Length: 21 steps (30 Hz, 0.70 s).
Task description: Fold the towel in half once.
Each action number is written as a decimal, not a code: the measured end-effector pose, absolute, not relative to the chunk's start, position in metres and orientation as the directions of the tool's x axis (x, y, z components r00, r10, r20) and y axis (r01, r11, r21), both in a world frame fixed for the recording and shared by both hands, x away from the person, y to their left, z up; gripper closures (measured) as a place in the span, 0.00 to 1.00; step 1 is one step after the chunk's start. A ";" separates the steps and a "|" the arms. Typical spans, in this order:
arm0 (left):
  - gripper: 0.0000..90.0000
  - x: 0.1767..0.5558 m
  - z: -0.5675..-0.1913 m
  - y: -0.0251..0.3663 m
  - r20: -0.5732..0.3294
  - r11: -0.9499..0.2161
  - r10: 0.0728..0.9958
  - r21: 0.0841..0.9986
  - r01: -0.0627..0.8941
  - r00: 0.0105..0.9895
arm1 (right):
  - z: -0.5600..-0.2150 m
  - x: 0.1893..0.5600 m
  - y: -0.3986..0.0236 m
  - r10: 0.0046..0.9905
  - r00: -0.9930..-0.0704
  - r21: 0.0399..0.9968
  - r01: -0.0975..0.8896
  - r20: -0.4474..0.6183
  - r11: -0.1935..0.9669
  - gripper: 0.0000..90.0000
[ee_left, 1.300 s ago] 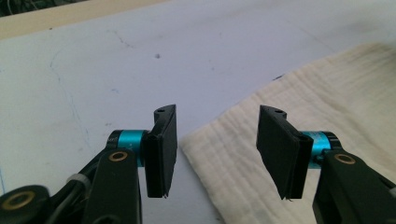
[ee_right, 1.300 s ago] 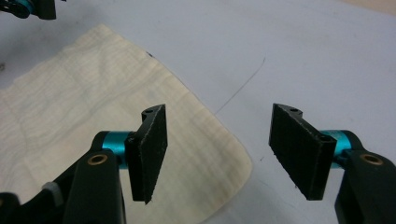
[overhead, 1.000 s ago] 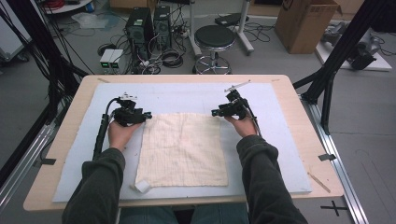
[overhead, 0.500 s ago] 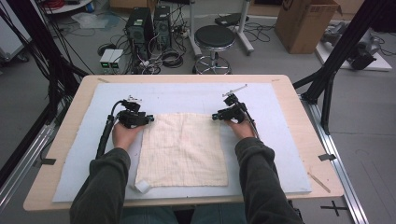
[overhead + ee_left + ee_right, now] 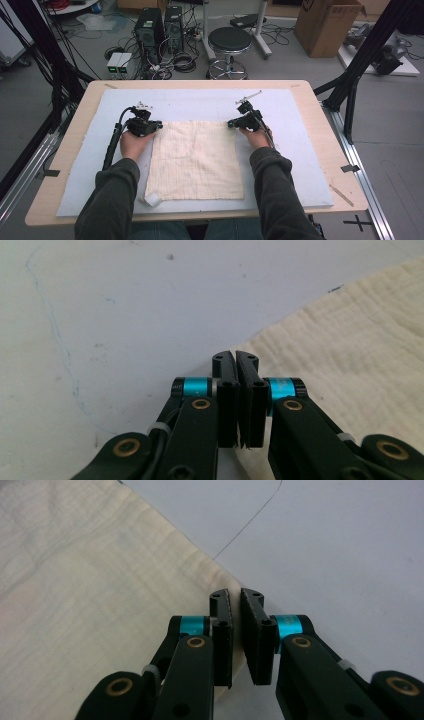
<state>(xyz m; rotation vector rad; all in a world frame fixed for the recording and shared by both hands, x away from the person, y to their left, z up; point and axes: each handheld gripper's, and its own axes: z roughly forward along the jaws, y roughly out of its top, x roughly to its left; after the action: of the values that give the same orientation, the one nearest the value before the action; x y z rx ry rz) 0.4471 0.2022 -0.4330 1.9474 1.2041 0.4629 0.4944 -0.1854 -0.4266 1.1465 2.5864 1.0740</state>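
The cloth (image 5: 195, 160) is cream, crinkled woven cotton. The mat (image 5: 200, 102) looks matt and smooth. The counter (image 5: 320, 120) rim is pale wood.

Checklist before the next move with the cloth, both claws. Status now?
1. Left claw shut: ok; jaws have just been closing and now meet.
2. Right claw shut: ok; jaws have just been closing, with a slim gap left at the tips.
3. Cloth pinched by each claw: cannot tell; no fabric shows between the jaws.
4. Claws at the cloth's two far corners: ok.
5. Cloth flat on the mat: ok.
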 end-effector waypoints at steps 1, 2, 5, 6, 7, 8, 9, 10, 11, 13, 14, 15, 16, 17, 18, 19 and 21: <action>0.97 0.447 -0.431 0.203 -0.097 -0.233 0.870 0.783 0.577 0.483 | -0.424 0.494 -0.186 0.689 -0.705 0.653 0.603 0.168 0.458 0.93; 0.97 0.447 -0.430 0.204 -0.105 -0.219 0.872 0.790 0.573 0.478 | -0.422 0.494 -0.187 0.687 -0.709 0.662 0.594 0.163 0.456 0.93; 0.97 0.446 -0.426 0.207 -0.111 -0.204 0.871 0.804 0.558 0.479 | -0.415 0.493 -0.189 0.689 -0.708 0.686 0.581 0.159 0.438 0.93; 0.98 0.446 -0.425 0.207 -0.112 -0.203 0.870 0.807 0.555 0.480 | -0.413 0.493 -0.190 0.685 -0.713 0.689 0.572 0.151 0.444 0.93; 0.98 0.445 -0.424 0.208 -0.118 -0.192 0.870 0.812 0.551 0.478 | -0.411 0.492 -0.191 0.686 -0.711 0.691 0.573 0.151 0.442 0.93; 0.98 0.445 -0.422 0.209 -0.122 -0.184 0.870 0.818 0.545 0.477 | -0.409 0.492 -0.192 0.689 -0.709 0.698 0.569 0.148 0.435 0.93; 0.98 0.445 -0.420 0.210 -0.122 -0.181 0.870 0.822 0.541 0.477 | -0.407 0.492 -0.193 0.688 -0.710 0.703 0.566 0.149 0.432 0.93; 0.98 0.445 -0.419 0.211 -0.129 -0.171 0.870 0.826 0.537 0.476 | -0.405 0.492 -0.194 0.684 -0.715 0.710 0.557 0.145 0.431 0.93; 0.98 0.445 -0.416 0.213 -0.134 -0.163 0.869 0.832 0.531 0.477 | -0.404 0.492 -0.194 0.683 -0.715 0.711 0.557 0.149 0.429 0.93; 0.98 0.445 -0.409 0.215 -0.133 -0.164 0.866 0.836 0.524 0.482 | -0.398 0.492 -0.194 0.680 -0.719 0.720 0.548 0.143 0.427 0.93; 0.98 0.445 -0.405 0.215 -0.127 -0.167 0.865 0.840 0.516 0.486 | -0.395 0.492 -0.194 0.679 -0.721 0.726 0.540 0.139 0.425 0.93; 0.98 0.445 -0.401 0.215 -0.126 -0.162 0.863 0.849 0.503 0.489 | -0.392 0.493 -0.193 0.676 -0.724 0.730 0.535 0.138 0.424 0.93; 0.98 0.444 -0.397 0.215 -0.124 -0.157 0.861 0.857 0.491 0.493 | -0.389 0.493 -0.194 0.675 -0.726 0.736 0.528 0.133 0.424 0.93; 0.98 0.444 -0.393 0.216 -0.124 -0.156 0.859 0.860 0.486 0.496 | -0.386 0.493 -0.194 0.676 -0.725 0.742 0.525 0.132 0.417 0.93; 0.98 0.443 -0.391 0.216 -0.123 -0.152 0.859 0.866 0.476 0.497 | -0.385 0.493 -0.195 0.676 -0.724 0.752 0.520 0.137 0.405 0.93; 0.98 0.443 -0.390 0.217 -0.125 -0.147 0.859 0.869 0.473 0.496 | -0.384 0.492 -0.196 0.677 -0.722 0.754 0.524 0.145 0.397 0.93; 0.98 0.442 -0.390 0.219 -0.127 -0.152 0.855 0.865 0.478 0.503 | -0.384 0.492 -0.198 0.677 -0.720 0.746 0.534 0.154 0.398 0.93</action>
<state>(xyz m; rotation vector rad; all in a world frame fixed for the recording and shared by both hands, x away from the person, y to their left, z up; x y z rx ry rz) 0.4421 0.2187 -0.3900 1.7964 1.1189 0.4984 0.4923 -0.1981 -0.3844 1.0839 2.4767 1.2224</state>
